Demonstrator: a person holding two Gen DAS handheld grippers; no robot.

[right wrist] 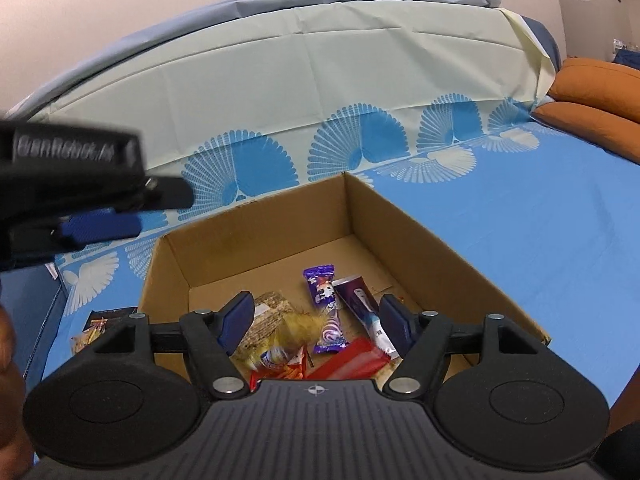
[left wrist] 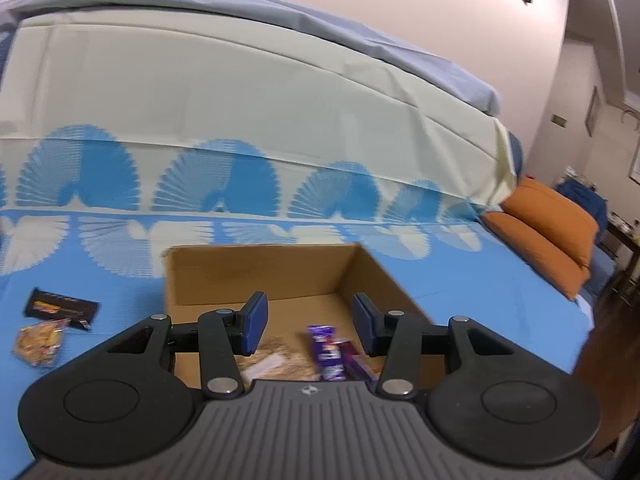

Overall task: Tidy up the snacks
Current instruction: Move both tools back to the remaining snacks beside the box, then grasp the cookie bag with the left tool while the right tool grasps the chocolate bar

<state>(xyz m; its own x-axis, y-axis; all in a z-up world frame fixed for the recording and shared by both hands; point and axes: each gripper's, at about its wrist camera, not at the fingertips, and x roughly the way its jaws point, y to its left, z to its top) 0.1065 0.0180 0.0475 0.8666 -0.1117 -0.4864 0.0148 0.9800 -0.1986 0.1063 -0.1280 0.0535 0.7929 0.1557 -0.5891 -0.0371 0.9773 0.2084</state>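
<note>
An open cardboard box (left wrist: 260,268) (right wrist: 260,236) sits on the blue bedspread. Inside lie a purple wrapper (left wrist: 326,350) (right wrist: 326,308), a wafer pack (right wrist: 268,316), a purple-and-white pack (right wrist: 366,312) and a red pack (right wrist: 356,360). My right gripper (right wrist: 316,320) hangs open over the box. A blurred yellow packet (right wrist: 296,330) lies loose below its fingers, with neither pad touching it. My left gripper (left wrist: 310,320) is open over the box's near left side with nothing between its pads. It shows as a blurred shape (right wrist: 100,224) at the upper left of the right wrist view.
A black packet (left wrist: 60,308) (right wrist: 106,320) and a clear bag of golden snacks (left wrist: 38,344) (right wrist: 82,340) lie on the bed left of the box. Orange cushions (left wrist: 548,232) (right wrist: 600,92) sit at the far right. A folded pale sheet rises behind the box.
</note>
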